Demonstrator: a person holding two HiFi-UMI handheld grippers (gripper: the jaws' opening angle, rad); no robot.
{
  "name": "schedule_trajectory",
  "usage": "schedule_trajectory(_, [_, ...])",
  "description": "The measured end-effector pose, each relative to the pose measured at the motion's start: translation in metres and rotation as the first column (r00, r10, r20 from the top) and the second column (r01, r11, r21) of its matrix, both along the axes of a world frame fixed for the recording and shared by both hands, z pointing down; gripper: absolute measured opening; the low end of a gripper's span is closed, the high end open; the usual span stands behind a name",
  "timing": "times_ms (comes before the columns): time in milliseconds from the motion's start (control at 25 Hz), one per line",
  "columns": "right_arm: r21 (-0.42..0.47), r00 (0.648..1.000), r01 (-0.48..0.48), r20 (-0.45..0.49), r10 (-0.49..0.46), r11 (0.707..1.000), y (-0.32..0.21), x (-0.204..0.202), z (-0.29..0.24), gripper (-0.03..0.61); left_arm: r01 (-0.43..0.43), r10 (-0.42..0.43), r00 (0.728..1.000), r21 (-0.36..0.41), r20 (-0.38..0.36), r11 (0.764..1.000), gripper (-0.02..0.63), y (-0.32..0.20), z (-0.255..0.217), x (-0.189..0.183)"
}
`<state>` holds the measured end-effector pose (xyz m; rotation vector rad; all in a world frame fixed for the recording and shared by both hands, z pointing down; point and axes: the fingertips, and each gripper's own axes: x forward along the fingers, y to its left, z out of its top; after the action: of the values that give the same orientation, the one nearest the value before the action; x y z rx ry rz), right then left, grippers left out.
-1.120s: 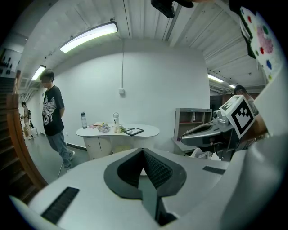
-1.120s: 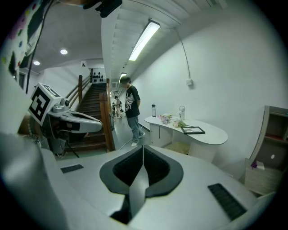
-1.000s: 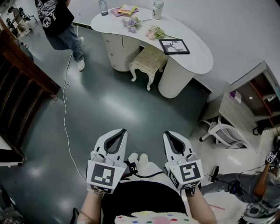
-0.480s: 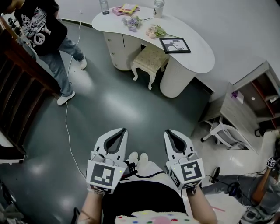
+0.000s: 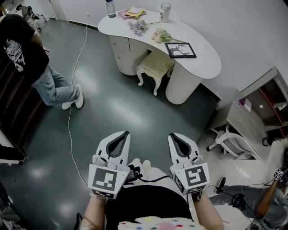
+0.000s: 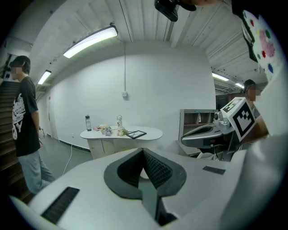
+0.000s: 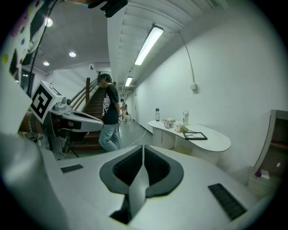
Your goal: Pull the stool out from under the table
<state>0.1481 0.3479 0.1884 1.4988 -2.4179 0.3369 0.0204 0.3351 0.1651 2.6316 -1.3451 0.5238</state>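
Note:
A small stool (image 5: pixel 155 66) with a pale patterned cushion and white curved legs stands tucked half under a white curved table (image 5: pixel 204 60) at the far side of the room. Both grippers are held close to my body, far from the stool. My left gripper (image 5: pixel 122 134) is shut with nothing in it. My right gripper (image 5: pixel 174 136) is shut and empty too. In the left gripper view the table (image 6: pixel 148 133) shows small and distant; the stool is hidden there. The right gripper view shows the table (image 7: pixel 216 141) ahead on the right.
On the table stand a bottle (image 5: pixel 110 8), a jar (image 5: pixel 165 11), flowers (image 5: pixel 137 26), books (image 5: pixel 132 12) and a picture frame (image 5: pixel 180 50). A person (image 5: pixel 27 63) stands at the left by dark stairs. A white cable (image 5: pixel 72 108) runs over the grey floor. A shelf (image 5: pixel 256 112) and white chair (image 5: pixel 231 141) are at the right.
The person in the black shirt has walked from the top left down toward the stairs. The head view has shifted a little; both grippers stay shut in the same place.

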Motion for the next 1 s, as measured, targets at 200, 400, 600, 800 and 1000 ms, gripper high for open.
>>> schedule_trajectory(200, [0.016,0.999,0.020,-0.037,-0.019,1.000,0.000,0.008,0.000,0.040,0.025,-0.024,1.000,0.033,-0.017,0.999,0.015,-0.002,-0.010,0.006])
schedule_trajectory(400, [0.043,0.999,0.040,-0.035,-0.038,0.998,-0.002,0.008,-0.006,0.040,0.034,-0.034,0.999,0.062,-0.003,0.998,0.015,-0.001,-0.016,0.007])
schedule_trajectory(600, [0.048,0.999,0.040,-0.019,-0.039,0.998,-0.002,0.011,-0.008,0.040,0.052,-0.051,0.999,0.071,-0.017,0.996,0.015,0.000,-0.022,0.010])
schedule_trajectory(800, [0.038,0.999,0.036,-0.021,-0.035,0.999,0.000,0.016,-0.002,0.040,0.065,-0.063,0.998,0.071,-0.030,0.995,0.015,-0.001,-0.021,0.010])
schedule_trajectory(1000, [0.040,1.000,0.011,-0.016,-0.010,0.999,-0.011,0.017,0.001,0.040,0.055,-0.053,0.998,0.071,-0.028,0.996,0.015,-0.012,-0.018,0.007])
